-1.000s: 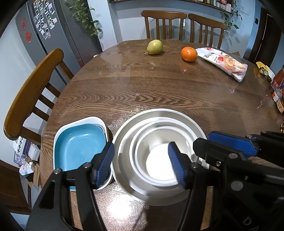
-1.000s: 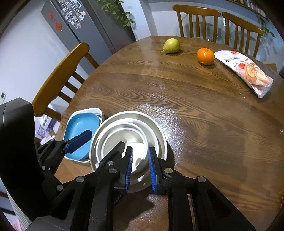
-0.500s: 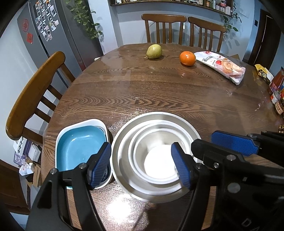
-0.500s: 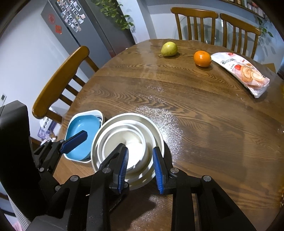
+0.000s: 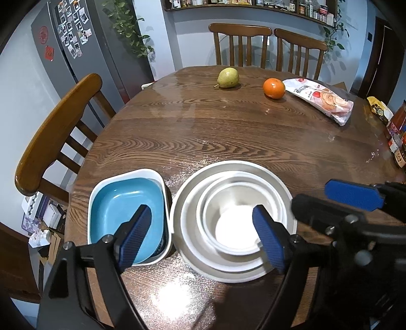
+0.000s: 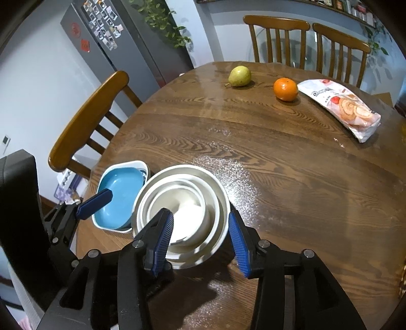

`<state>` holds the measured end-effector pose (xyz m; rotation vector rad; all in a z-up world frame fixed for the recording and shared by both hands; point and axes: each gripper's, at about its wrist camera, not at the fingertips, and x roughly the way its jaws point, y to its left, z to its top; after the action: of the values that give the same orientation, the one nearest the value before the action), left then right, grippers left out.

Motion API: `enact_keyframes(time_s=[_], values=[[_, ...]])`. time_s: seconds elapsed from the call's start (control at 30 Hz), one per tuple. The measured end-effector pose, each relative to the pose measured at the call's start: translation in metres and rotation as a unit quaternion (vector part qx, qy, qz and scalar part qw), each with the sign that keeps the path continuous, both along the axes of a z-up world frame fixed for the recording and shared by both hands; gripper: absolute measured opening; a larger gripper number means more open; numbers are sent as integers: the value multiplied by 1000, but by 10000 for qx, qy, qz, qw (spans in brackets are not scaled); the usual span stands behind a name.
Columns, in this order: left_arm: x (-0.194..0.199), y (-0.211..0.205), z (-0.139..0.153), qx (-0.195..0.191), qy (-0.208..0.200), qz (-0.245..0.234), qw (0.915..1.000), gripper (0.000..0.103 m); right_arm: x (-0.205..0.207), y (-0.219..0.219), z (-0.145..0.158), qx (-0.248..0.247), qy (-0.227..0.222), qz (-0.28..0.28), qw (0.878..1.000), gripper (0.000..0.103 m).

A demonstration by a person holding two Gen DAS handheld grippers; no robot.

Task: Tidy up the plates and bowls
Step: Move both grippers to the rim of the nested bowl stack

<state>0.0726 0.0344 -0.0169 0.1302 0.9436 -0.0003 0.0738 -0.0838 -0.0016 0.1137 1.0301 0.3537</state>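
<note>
Right tongs (image 6: 201, 240) have spread wide around nested bowls (image 6: 181, 214).

Home dining area: round dark wooden table (image 5: 203, 132) sitting centre, slat-back wooden chairs (image 5: 241, 45) standing at 12 and 9 o'clock, grey fridge with magnet photos (image 5: 73, 45) showing at 10 o'clock, shelf of jars (image 5: 291, 7) running along the wall at 12 o'clock.

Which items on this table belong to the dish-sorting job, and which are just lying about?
Job: stack of white bowls, blue dish.

Lying about: pear, orange, snack bag, bottles at the table's right edge.
</note>
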Motion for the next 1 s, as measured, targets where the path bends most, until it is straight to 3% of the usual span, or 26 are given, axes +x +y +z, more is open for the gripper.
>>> enact_keyframes(time_s=[0.1,0.17,0.2,0.27,0.3,0.67,1.0], values=[[-3,4,3,-26,-8,30,10000,84,-2,-3,4,-66,-26,6,10000,47],[-5,8,5,-40,-27,73,10000,84,-4,-5,6,-76,-67,10,9999,55],[-6,10,6,-46,-26,100,9999,85,-5,-7,7,-70,-101,3,9999,65],[-8,14,7,-64,-3,149,9999,94,-7,-10,9,-56,-146,-21,9999,71],[-10,18,8,-67,-27,204,9998,103,-8,-12,10,-55,-161,-33,9998,71],[-25,49,15,-136,-86,645,9978,102,-10,-28,12,-10,-171,-109,9998,72],[-27,94,-5,-848,422,1223,9880,102,-5,-32,-4,-96,73,-157,9998,72]])
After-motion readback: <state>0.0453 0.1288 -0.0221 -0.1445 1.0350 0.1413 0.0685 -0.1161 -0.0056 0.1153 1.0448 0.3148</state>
